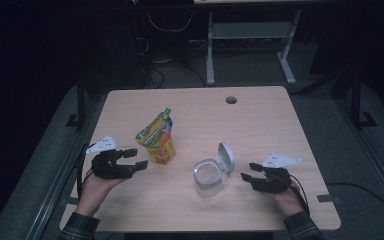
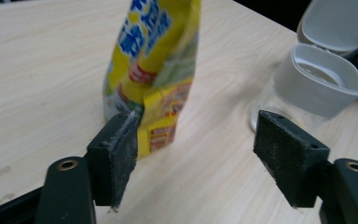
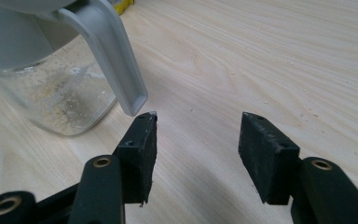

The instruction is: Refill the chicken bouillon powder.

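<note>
Near the left edge of the table (image 1: 260, 115), the left gripper (image 1: 139, 158) faces the standing yellow pouch (image 1: 158, 137).
Its jaws are spread with nothing between them, the pouch just beyond the pads. The right gripper (image 1: 248, 171) rests spread and empty beside the open clear jar (image 1: 207, 176), lid (image 1: 226, 157) flipped up. Seemingly 1 step in hand: grasping the pouch; next, close squarely on its lower body without tipping it.

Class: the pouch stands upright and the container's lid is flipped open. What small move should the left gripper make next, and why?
Probably ease the left gripper forward so its open jaws straddle the pouch: the pouch stands just ahead, ungripped, beside the open container.
</note>
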`<state>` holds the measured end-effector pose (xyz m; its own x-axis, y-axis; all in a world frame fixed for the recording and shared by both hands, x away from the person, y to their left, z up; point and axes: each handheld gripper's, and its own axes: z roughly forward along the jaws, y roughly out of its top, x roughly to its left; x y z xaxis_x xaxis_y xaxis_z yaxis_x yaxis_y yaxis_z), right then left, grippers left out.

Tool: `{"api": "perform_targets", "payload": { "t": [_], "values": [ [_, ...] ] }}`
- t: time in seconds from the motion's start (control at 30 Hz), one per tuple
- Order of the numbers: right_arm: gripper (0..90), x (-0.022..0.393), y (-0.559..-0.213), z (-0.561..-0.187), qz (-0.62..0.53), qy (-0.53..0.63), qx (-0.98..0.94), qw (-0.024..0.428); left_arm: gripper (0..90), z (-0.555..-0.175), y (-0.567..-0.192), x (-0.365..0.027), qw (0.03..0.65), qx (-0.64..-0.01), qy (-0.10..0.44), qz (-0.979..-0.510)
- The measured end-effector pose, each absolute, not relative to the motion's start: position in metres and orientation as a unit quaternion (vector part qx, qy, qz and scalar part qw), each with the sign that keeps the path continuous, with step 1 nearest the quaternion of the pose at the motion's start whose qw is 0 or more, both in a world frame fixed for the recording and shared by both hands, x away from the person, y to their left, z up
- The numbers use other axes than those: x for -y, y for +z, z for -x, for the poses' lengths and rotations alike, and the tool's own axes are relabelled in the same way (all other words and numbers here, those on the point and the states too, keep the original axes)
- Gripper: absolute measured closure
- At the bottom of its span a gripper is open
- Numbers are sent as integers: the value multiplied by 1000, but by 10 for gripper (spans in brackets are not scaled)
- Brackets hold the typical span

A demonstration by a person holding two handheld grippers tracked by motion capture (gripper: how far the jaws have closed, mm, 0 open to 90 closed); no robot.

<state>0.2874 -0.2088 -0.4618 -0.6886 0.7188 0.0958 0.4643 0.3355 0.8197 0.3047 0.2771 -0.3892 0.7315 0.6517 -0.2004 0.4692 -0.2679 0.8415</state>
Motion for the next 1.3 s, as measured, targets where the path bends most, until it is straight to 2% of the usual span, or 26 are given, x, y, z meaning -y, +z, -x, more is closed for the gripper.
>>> {"api": "perform_targets", "payload": {
  "t": [0.37, 0.97, 1.2, 1.3],
  "values": [
    [461, 208, -462, -287, -365, 443, -806, 144, 267, -321, -376, -270, 501, -346, 109, -786],
    [461, 209, -462, -287, -367, 442, -805, 147, 268, -344, -367, -252, 497, -339, 138, -787],
    [460, 208, -462, -287, -361, 443, -807, 148, 326, -347, -373, -249, 501, -337, 138, -785],
    [461, 206, -462, -286, -363, 441, -808, 145, 394, -347, -374, -251, 501, -335, 136, -786]
  ]
}}
